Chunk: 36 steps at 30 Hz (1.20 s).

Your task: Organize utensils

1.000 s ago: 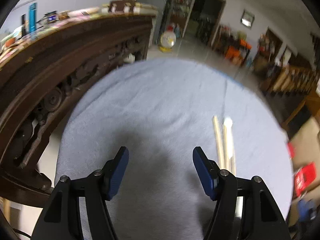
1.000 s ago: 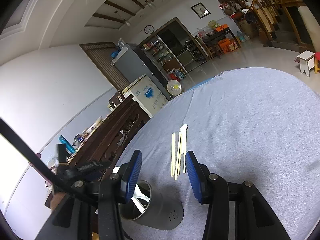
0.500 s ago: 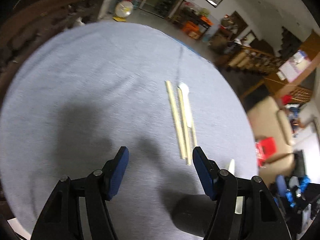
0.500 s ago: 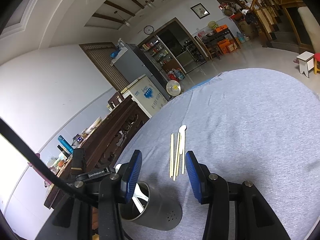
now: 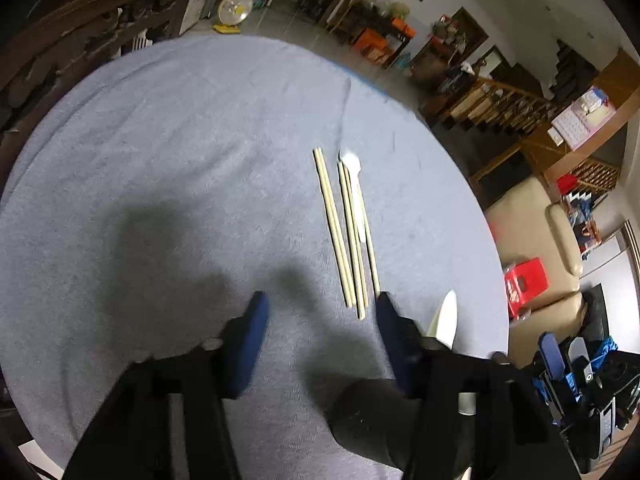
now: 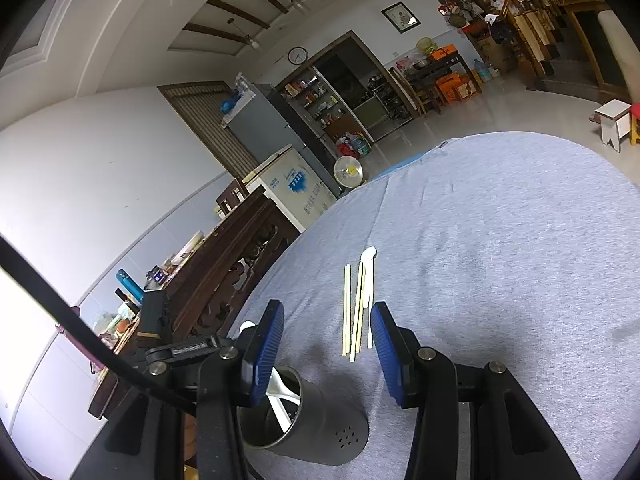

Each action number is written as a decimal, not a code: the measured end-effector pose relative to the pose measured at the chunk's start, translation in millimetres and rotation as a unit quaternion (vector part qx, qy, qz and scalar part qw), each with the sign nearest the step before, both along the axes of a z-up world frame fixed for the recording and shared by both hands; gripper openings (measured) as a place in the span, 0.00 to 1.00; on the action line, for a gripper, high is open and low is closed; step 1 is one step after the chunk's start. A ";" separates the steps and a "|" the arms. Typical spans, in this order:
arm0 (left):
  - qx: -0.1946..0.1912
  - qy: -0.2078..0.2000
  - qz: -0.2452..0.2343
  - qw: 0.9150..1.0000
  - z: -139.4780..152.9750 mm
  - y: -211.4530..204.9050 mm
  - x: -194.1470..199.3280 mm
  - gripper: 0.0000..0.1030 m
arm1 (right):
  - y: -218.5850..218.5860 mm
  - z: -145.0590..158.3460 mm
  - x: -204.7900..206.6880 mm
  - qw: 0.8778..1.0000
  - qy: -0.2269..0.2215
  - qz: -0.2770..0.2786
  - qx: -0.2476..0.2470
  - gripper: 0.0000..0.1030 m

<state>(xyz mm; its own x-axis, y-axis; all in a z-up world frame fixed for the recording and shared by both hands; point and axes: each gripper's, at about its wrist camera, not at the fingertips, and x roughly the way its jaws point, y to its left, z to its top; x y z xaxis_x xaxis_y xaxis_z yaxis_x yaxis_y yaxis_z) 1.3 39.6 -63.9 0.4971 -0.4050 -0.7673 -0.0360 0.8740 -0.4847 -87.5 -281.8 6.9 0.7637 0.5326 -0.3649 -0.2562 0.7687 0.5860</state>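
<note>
Left gripper (image 5: 318,322), jaws apart and holding nothing, hovers just short of the chopsticks (image 5: 347,236) and white spoon (image 5: 357,196), which lie lengthwise pointing away toward the table's (image 5: 160,140) far edge. Right gripper (image 6: 327,344) is likewise apart, beside the metal holder (image 6: 316,436) containing white utensils.

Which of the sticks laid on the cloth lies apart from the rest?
The leftmost chopstick in the left wrist view. A strip of bare cloth separates it from the others, which lie bunched against the white spoon.
</note>
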 end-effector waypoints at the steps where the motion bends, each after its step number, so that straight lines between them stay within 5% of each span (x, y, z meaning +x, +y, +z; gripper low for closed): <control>1: -0.003 0.001 0.000 1.000 -1.1 -0.4 1.8 0.48 | 0.4 -0.3 0.2 1.000 0.000 0.000 0.000 0.47; 18: 0.001 -0.004 -0.020 1.000 10.5 -18.2 6.6 0.48 | 0.3 -3.9 2.0 1.000 0.001 0.001 0.002 0.47; 36: -0.038 -0.005 -0.032 0.999 19.5 -11.5 9.5 0.52 | 3.6 -3.6 6.7 1.000 0.002 0.006 -0.003 0.47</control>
